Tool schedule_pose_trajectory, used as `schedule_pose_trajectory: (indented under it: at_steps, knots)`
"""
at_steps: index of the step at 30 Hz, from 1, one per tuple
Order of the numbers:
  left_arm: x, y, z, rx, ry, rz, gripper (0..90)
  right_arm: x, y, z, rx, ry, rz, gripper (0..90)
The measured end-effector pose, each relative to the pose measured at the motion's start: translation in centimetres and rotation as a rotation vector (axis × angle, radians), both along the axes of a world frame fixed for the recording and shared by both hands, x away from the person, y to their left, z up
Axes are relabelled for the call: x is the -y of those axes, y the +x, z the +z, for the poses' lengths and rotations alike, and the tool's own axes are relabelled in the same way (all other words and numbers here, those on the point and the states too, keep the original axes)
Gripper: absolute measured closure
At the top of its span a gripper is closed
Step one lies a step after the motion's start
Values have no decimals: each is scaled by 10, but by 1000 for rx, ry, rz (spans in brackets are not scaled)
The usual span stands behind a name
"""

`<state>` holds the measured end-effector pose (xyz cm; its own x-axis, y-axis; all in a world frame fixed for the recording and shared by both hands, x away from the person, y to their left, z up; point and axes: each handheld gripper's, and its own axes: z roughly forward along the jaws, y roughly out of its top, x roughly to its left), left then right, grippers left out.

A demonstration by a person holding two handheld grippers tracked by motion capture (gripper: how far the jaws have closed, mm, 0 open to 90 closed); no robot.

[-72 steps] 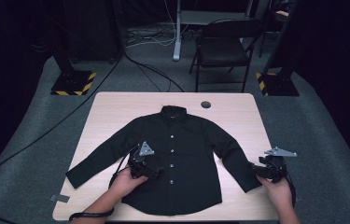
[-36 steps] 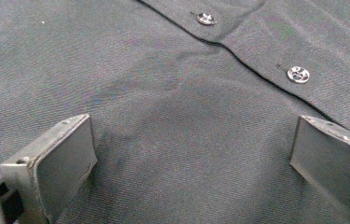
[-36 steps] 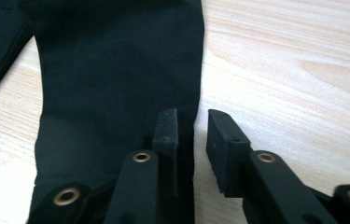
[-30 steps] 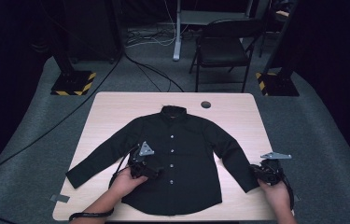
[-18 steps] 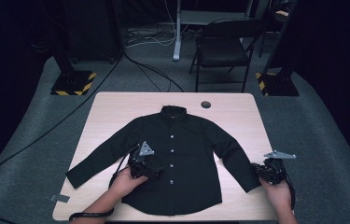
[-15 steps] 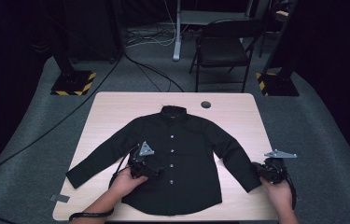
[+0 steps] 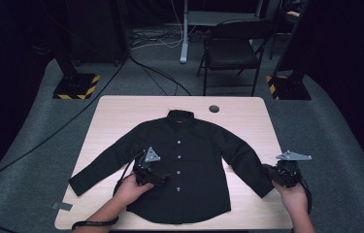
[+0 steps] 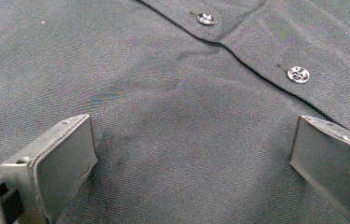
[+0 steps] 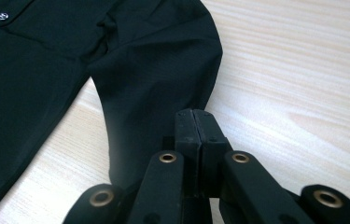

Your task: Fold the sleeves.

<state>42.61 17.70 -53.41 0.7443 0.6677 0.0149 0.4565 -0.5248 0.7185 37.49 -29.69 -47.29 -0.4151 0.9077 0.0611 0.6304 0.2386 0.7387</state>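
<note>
Right tongs (image 9: 195, 122) clamped on the shirt's (image 7: 189, 160) sleeve cuff (image 9: 163, 140), thin bite at the edge; a quick pull could slip it. Left tongs (image 8: 186, 163) spread apart, resting on the front panel beside the buttons (image 8: 298, 74), pinning nothing to the counter (image 7: 121, 116).

A pale wooden table (image 7: 121, 116) stands on a grey carpet (image 7: 34, 145) in a dim room, its far corners rounded, with a small dark round cap (image 7: 214, 108) set into the top near the far edge. Beyond it, a black folding chair (image 7: 231, 51) faces the table. Two dark stands rest on bases with yellow and black stripes, one far left (image 7: 76, 86), one far right (image 7: 286, 86). Cables (image 7: 155, 73) trail across the floor. The walls fall away into black.
</note>
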Motion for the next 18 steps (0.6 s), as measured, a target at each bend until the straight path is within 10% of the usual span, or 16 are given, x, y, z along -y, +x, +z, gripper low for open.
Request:
schedule_pose_trajectory:
  at_steps: [18]
  knots:
    - [0,0,0,0,0,0,0,-7,-3,22,35,-61,35,895]
